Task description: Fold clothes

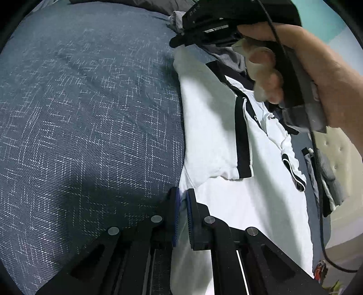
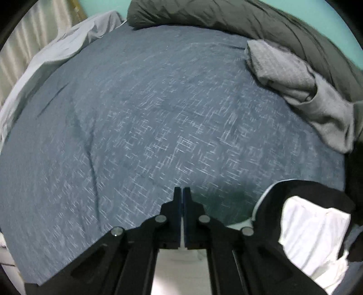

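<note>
A white shirt with black trim lies along the right side of a blue-grey patterned bedspread. My left gripper is shut on the shirt's near left edge, with white cloth pinched between its blue pads. At the top of the left wrist view a person's hand holds my right gripper at the shirt's far corner. In the right wrist view my right gripper is shut over the bedspread, with white shirt cloth showing between and under its fingers and a black-edged fold bunched to its right.
A crumpled grey garment lies at the far right of the bed against a dark rolled duvet. A pale grey sheet bunches at the far left. A cream tufted surface and a small clothes pile sit right of the shirt.
</note>
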The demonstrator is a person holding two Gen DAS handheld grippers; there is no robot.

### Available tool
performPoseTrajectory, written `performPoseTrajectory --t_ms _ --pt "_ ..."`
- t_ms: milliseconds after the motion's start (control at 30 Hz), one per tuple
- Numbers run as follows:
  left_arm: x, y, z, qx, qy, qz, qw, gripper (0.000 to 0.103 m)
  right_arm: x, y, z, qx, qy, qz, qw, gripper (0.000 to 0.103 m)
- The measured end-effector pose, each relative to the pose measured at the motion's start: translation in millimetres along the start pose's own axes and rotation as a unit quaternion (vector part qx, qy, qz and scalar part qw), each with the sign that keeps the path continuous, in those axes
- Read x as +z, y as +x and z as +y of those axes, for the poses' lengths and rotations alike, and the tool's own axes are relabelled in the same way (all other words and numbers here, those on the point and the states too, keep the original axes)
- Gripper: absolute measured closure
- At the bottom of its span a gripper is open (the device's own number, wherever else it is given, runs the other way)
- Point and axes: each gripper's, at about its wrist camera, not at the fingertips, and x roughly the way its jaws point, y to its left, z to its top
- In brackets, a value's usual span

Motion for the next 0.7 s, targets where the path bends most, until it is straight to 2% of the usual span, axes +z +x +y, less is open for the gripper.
performPoseTrajectory --t_ms 167,433,500,533,567,700 --pt "-0.8 2.1 -1.9 0.0 -0.001 0.001 1.0 0.097 -1.8 5.6 -3.7 -0.007 0.021 -0.001 1.0 0.103" --pt "-0.4 6.0 -2.6 -0.007 -0.007 0.003 1.0 0.098 -1.9 -9.2 -24.5 0.022 0.019 -0.013 0.999 0.102" --pt "-0.6 6.6 -3.4 -0.007 -0.007 0.003 0.9999 0.098 -1.9 -12.9 -29.8 0.029 0.019 -0.017 0.999 0.095" --pt "-0.7 6.9 -4.2 -0.007 -0.007 0.003 1.0 0.098 -2.0 -14.8 -32.4 0.033 0.019 -0.018 0.999 0.079" --pt "-0.8 7.2 -5.1 -0.006 -0.006 0.003 1.0 0.098 -2.0 -16.6 -35.0 0.037 0.019 -0.02 0.999 0.067" --pt "-0.5 10.0 -8.7 -0.001 -0.003 0.003 1.0 0.098 -14.1 -17.4 -37.4 0.042 0.005 -0.004 0.999 0.067"
